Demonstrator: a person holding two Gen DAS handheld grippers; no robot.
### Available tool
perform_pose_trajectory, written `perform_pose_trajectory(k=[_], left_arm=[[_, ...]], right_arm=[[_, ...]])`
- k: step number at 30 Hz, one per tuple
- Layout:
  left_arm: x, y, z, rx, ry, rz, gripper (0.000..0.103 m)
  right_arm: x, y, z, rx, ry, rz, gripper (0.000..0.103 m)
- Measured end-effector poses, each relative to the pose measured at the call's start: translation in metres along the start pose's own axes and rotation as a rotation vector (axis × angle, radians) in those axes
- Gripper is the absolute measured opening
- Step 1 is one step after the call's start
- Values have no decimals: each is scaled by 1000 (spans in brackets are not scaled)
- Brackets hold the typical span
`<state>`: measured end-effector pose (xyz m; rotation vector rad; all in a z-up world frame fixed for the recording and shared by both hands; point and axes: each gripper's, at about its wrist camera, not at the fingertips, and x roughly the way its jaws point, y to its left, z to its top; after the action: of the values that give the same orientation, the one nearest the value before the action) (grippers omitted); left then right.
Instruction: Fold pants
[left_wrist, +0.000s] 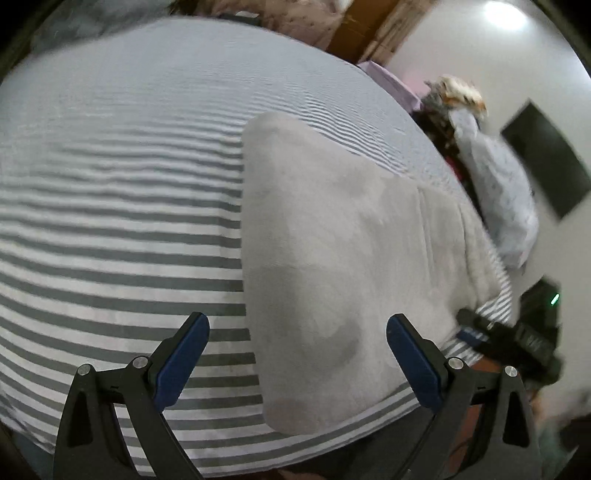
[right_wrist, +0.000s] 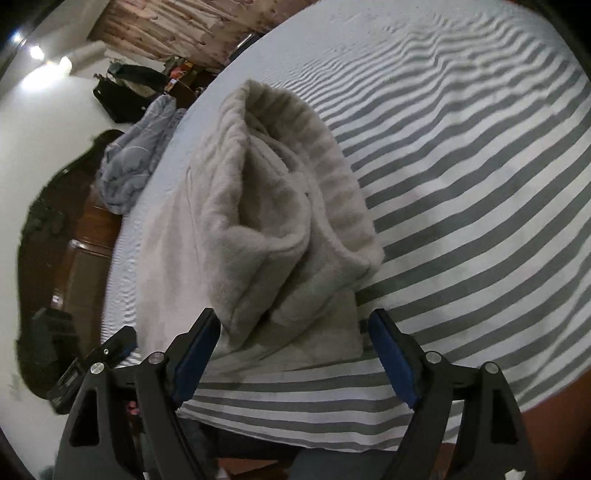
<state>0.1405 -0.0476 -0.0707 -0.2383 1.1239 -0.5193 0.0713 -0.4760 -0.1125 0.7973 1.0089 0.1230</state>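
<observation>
The pale grey fleece pants (right_wrist: 280, 206) are seen lying folded on the grey-and-white striped bed sheet (right_wrist: 480, 221), their ribbed waistband doubled over on top. The right gripper (right_wrist: 295, 350) is held with jaws apart just short of the pants' near edge, nothing clamped. The left gripper (left_wrist: 295, 354) is likewise spread wide above the pants' near end, empty

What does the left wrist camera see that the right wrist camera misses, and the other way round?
Only the left wrist view shows a dark rectangle on the wall. Only the right wrist view shows the ribbed, bunched end of the pants and a black bag. Both show the pale fleece pants on the striped bedsheet, a blue bundle beside the bed, and an open hand-held gripper, the left hand-held gripper and the right hand-held gripper.
</observation>
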Motion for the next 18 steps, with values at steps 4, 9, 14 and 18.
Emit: perform_pose_trajectory(k=[4, 9, 14, 18], left_arm=[[8, 18, 6, -100, 34, -69, 97], [20, 22, 8, -97, 53, -77, 97], [32, 20, 13, -73, 55, -62, 97], [40, 15, 21, -47, 42, -54, 97]], right_arm=[[6, -13, 8, 30, 10, 65, 82], [17, -16, 17, -1, 29, 108, 83], [24, -13, 30, -36, 20, 168, 84], [29, -17, 39, -42, 10, 229, 84]])
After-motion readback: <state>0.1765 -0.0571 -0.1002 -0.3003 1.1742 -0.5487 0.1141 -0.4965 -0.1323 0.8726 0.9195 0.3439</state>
